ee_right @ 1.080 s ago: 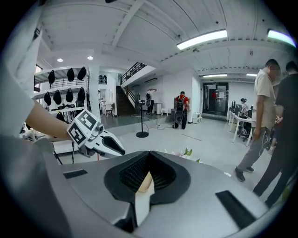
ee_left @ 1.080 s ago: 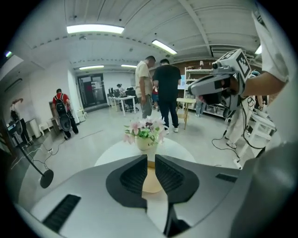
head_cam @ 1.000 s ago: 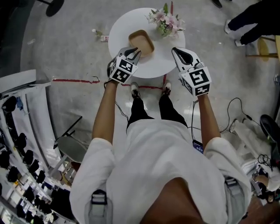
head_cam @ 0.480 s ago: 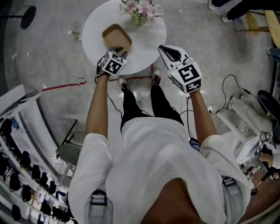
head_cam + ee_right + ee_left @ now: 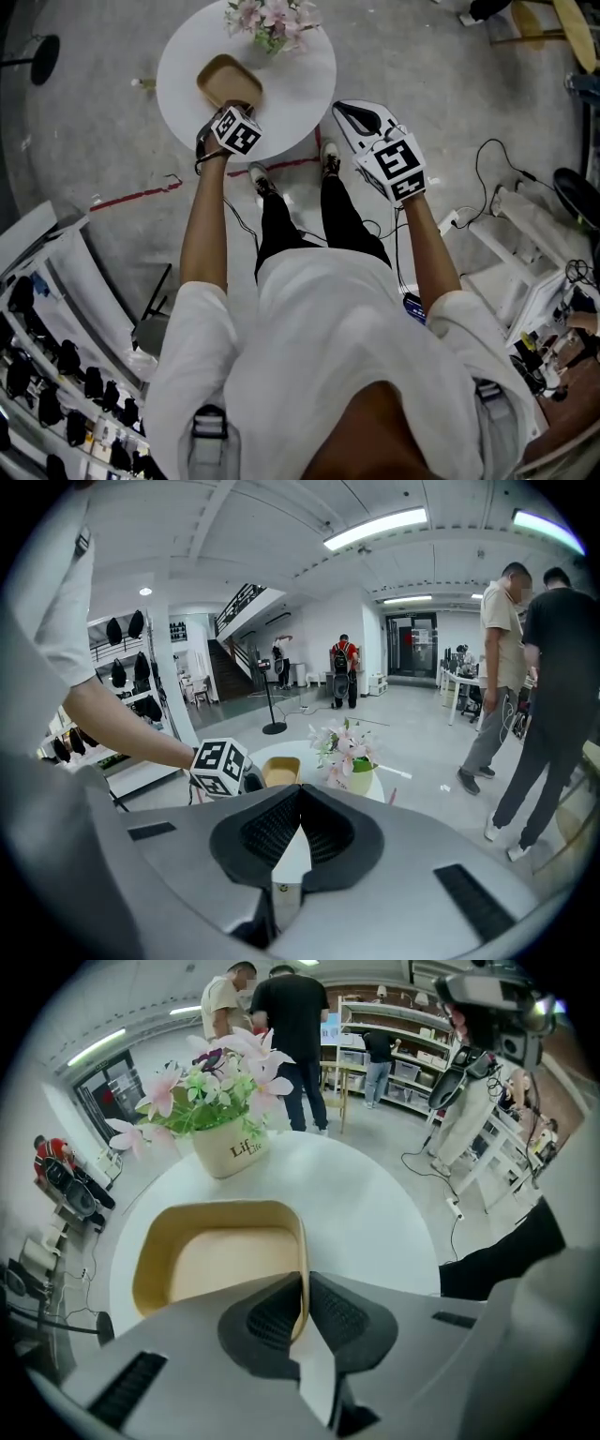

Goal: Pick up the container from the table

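A tan, shallow, empty container (image 5: pixel 228 82) (image 5: pixel 220 1255) (image 5: pixel 280 771) rests on the round white table (image 5: pixel 291 80). My left gripper (image 5: pixel 234 110) (image 5: pixel 304 1302) is shut on the container's near right wall, one pad inside and one outside. Off the table's right edge, my right gripper (image 5: pixel 349 112) (image 5: pixel 298 825) is held in the air, shut, with nothing between its pads.
A white pot of pink flowers (image 5: pixel 267 21) (image 5: pixel 225 1101) (image 5: pixel 345 752) stands at the table's far side behind the container. Red tape (image 5: pixel 141 195) marks the floor near the table. Cables (image 5: pixel 487 178) and white racks (image 5: pixel 525 253) lie to the right. People (image 5: pixel 525 696) stand beyond the table.
The left gripper has moved forward onto the container's near edge and closed on its wall. The right gripper has stayed off the table's right side. The head view has shifted.
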`<state>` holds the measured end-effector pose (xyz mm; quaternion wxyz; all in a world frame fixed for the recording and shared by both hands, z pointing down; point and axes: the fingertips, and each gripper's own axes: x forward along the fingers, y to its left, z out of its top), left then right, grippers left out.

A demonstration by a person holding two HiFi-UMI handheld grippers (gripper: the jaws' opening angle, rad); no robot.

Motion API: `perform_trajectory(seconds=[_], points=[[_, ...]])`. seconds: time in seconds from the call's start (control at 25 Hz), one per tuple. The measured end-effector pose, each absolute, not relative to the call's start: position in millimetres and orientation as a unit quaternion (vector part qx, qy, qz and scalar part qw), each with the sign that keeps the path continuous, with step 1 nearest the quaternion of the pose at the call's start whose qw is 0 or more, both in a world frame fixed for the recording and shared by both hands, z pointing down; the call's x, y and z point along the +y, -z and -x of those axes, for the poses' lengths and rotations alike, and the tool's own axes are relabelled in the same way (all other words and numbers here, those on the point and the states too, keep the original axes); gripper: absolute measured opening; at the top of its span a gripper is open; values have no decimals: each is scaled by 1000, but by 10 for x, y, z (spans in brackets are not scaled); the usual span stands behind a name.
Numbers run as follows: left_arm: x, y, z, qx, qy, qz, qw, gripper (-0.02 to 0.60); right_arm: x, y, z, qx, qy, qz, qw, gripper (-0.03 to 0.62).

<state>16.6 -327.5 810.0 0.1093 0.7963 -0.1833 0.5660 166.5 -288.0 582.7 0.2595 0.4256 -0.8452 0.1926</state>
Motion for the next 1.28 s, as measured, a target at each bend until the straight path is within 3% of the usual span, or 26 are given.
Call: perform_trajectory(seconds=[0.52, 1.28], points=[[-3225, -7276, 98, -255, -501, -821, 102, 31, -2922, -5141, -1586, -846, -142, -467, 212, 12], [-3534, -4379, 1053, -478, -234, -846, -17, 31, -3491, -3608, -794, -880, 28, -440, 175, 15]])
